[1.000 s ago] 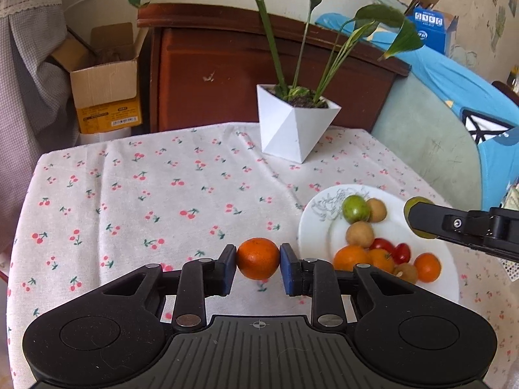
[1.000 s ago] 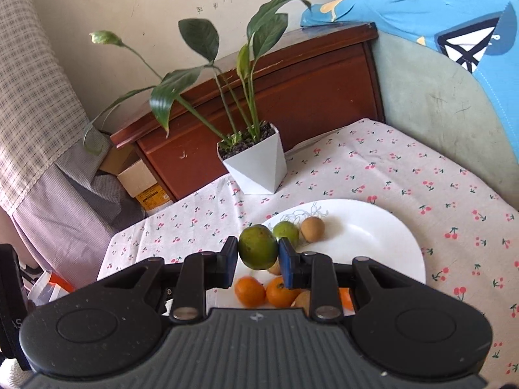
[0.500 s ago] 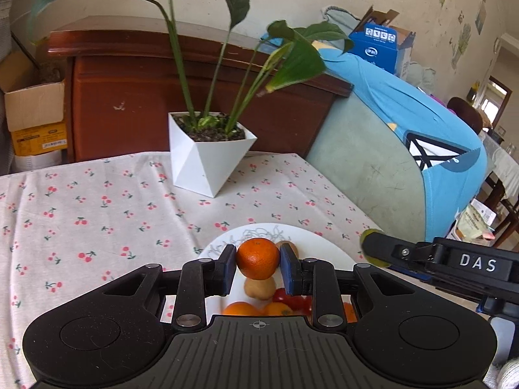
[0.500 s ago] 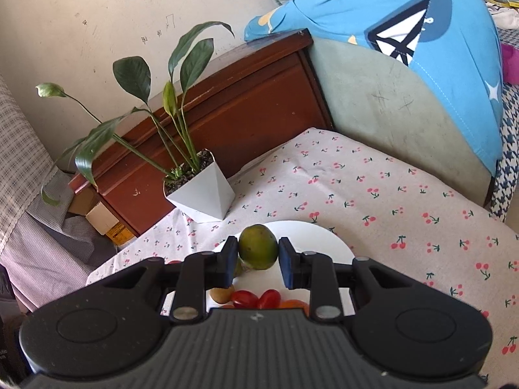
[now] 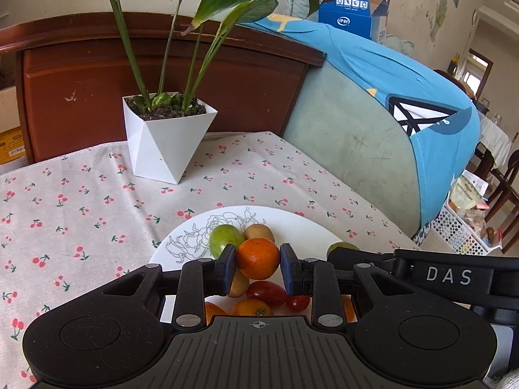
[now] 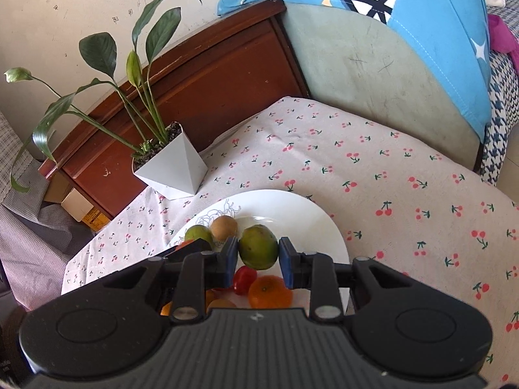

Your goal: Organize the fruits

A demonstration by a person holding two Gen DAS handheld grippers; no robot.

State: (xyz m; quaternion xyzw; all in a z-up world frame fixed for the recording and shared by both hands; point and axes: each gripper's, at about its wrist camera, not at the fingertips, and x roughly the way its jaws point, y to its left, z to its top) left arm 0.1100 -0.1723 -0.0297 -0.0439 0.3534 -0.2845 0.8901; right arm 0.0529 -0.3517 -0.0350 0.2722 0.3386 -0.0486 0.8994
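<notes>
Clamping an orange (image 5: 258, 258), the left gripper (image 5: 258, 267) hangs directly over the plate (image 5: 181, 246), above its heap of fruit. The right gripper (image 6: 258, 254), nipping a green fruit (image 6: 258, 247), hovers beside it over the plate's barer half. Both fruits sit straight above their drop spots, so only a short descent seems needed.

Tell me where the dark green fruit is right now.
In the right wrist view the dark green fruit sits low in the middle, clamped in the right gripper above the white plate, with a brown fruit just to its left.
</notes>
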